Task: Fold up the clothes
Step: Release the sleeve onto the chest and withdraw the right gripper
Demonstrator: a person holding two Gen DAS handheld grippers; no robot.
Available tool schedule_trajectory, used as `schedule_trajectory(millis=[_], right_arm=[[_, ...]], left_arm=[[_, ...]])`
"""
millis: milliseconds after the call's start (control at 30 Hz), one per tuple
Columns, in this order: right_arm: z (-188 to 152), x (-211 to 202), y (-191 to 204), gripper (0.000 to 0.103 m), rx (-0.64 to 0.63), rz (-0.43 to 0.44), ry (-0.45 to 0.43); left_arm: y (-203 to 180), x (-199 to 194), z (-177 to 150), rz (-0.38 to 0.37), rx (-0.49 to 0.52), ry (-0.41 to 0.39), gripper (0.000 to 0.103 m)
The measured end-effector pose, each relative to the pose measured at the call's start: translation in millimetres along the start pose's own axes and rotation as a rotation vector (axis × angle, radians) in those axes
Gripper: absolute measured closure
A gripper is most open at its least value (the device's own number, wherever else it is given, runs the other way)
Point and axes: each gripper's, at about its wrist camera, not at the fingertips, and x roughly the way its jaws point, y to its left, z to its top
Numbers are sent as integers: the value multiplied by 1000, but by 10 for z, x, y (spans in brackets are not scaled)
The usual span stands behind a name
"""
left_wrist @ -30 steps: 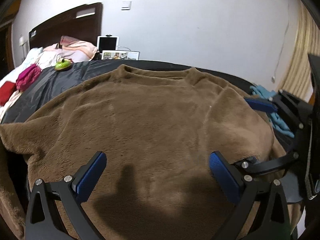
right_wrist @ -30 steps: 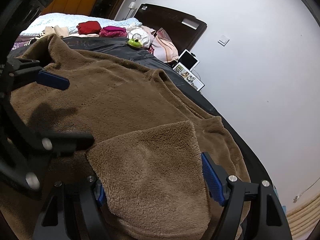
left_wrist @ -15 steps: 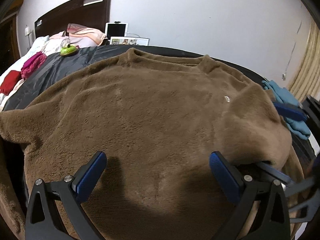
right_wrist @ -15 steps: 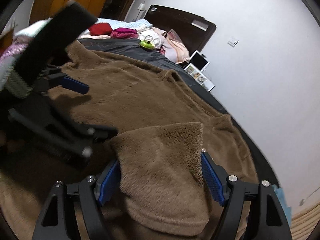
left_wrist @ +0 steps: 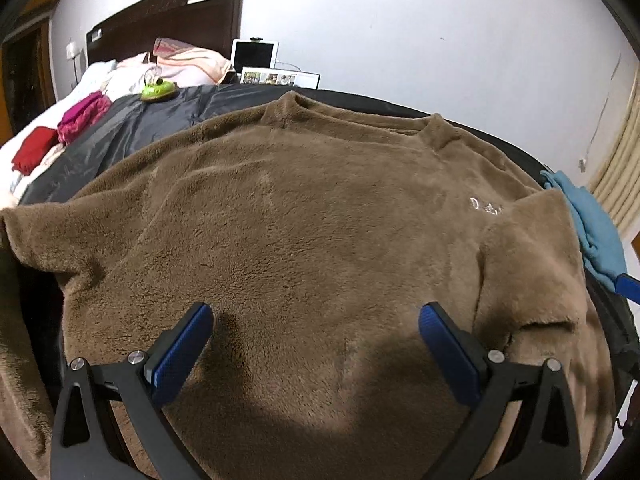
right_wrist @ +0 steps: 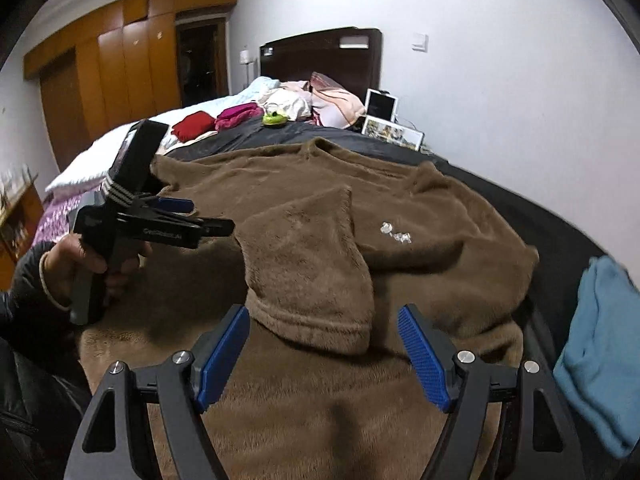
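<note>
A brown fleece sweater (left_wrist: 320,216) lies spread flat on a dark bed cover, collar at the far side. Its right sleeve (right_wrist: 308,264) is folded in over the body, cuff toward me; it also shows in the left wrist view (left_wrist: 532,264). The other sleeve (left_wrist: 36,236) stretches out to the left. My left gripper (left_wrist: 316,344) is open and empty above the sweater's lower part; it also shows in the right wrist view (right_wrist: 188,216). My right gripper (right_wrist: 324,352) is open and empty, just behind the folded sleeve's cuff.
A folded blue garment (right_wrist: 600,344) lies at the right edge of the bed. Red (right_wrist: 194,125) and magenta (right_wrist: 236,115) folded clothes, a green object (right_wrist: 274,119), pillows, a tablet (right_wrist: 381,105) and the headboard are at the far end. A wooden wardrobe (right_wrist: 120,80) stands left.
My right gripper has let go of the folded sleeve, opened wider and drawn back from it. The sleeve now lies flat on the body. My left gripper has drawn slightly back.
</note>
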Motion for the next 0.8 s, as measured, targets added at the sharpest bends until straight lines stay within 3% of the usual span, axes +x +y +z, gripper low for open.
schedule_trajectory(millis=[300, 367, 433, 533, 567, 633, 800], right_arm=[[121, 499, -266, 24, 245, 185, 77], [176, 659, -224, 24, 299, 270, 113], [253, 743, -161, 24, 360, 459, 119], [425, 654, -56, 24, 390, 722, 41], [474, 609, -30, 24, 384, 759, 13], [548, 528, 4, 24, 362, 778, -29], [507, 525, -89, 24, 385, 711, -42]], left_arm=[[-76, -234, -86, 15, 94, -36, 0], [-45, -254, -119, 21, 106, -35, 0], [-12, -273, -154, 26, 116, -33, 0], [11, -295, -197, 11, 129, -32, 0], [5, -320, -212, -3, 134, -33, 0], [-6, -370, -244, -32, 144, -36, 0], [-34, -496, -324, -105, 168, -41, 0]])
